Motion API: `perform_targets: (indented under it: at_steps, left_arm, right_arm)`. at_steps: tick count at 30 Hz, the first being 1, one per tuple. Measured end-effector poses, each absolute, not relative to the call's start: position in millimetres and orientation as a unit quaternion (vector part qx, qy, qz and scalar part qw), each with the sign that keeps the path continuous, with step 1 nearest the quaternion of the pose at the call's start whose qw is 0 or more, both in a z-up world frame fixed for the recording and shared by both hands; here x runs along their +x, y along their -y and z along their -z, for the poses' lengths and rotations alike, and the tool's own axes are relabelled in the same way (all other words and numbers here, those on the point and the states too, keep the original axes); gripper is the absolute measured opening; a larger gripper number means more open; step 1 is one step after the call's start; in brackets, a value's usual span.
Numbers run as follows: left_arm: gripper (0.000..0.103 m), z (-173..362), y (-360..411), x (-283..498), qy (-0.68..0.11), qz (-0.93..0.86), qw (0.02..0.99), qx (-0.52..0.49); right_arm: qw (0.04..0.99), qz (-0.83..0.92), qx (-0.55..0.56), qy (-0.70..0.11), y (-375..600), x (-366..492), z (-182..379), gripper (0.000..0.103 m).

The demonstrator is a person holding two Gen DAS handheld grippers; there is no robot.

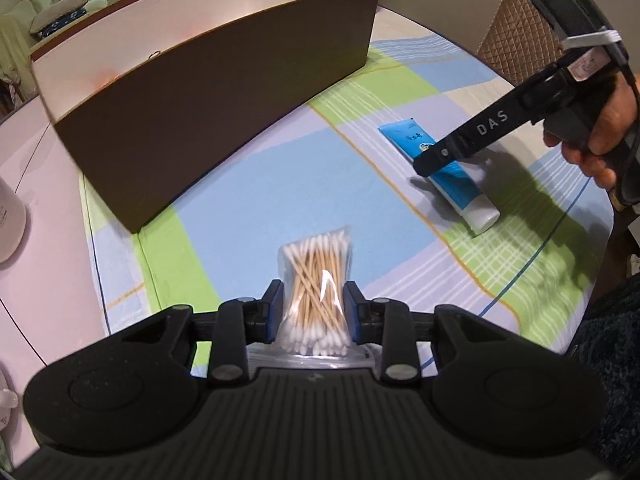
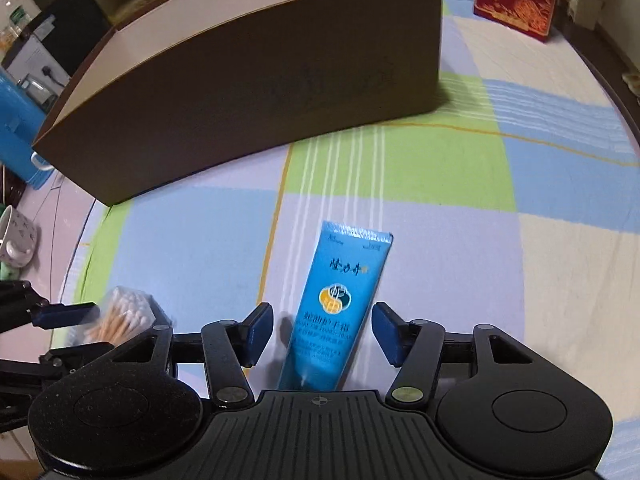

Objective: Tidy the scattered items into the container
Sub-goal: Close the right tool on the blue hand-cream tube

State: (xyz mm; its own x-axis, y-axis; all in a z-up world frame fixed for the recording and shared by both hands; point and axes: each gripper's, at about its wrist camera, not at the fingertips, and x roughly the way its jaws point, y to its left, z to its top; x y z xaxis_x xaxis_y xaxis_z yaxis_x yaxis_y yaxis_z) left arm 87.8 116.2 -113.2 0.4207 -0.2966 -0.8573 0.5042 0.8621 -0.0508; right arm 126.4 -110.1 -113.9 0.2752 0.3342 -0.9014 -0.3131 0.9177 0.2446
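Left gripper: I hold it clamped on the cotton swab bag, ready to carry to the brown container | Right gripper: fingers wide, straddling the blue tube lying on the tablecloth, aligned lengthwise for a side pinch.

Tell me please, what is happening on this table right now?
A person is tidying items into the brown box. The left hand-held gripper is shut on a bag of cotton swabs. The right hand-held gripper is open, its fingers on either side of the blue tube, which lies on the checked cloth. Neither item is in the box yet.
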Motion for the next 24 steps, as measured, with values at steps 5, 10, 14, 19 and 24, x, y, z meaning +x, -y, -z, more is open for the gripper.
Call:
perform_targets:
  at_steps: [5,10,14,19,24]
  left_arm:
    - [0.027,114.6,-125.5,86.1,-0.483,0.236,0.838,0.094]
    - [0.028,119.7,-129.7,89.4,-0.488,0.239,0.835,0.092]
    - [0.034,124.1,-126.2,91.9,-0.491,0.245,0.83,0.102]
    - [0.052,133.2,-121.3,98.5,-0.499,0.231,0.828,0.115]
    - [0.027,127.1,-122.0,99.4,-0.502,0.237,0.827,0.094]
  right_arm:
    - [0.792,-0.193,0.013,-0.579,110.8,114.3,111.8,0.081]
    - [0.787,-0.18,-0.004,-0.591,97.9,111.2,118.8,0.08]
    - [0.786,-0.178,-0.011,-0.592,95.3,111.7,119.5,0.08]
    - [0.786,-0.177,-0.012,-0.592,94.8,111.6,118.8,0.08]
    - [0.784,-0.179,-0.014,-0.594,95.5,110.1,119.5,0.08]
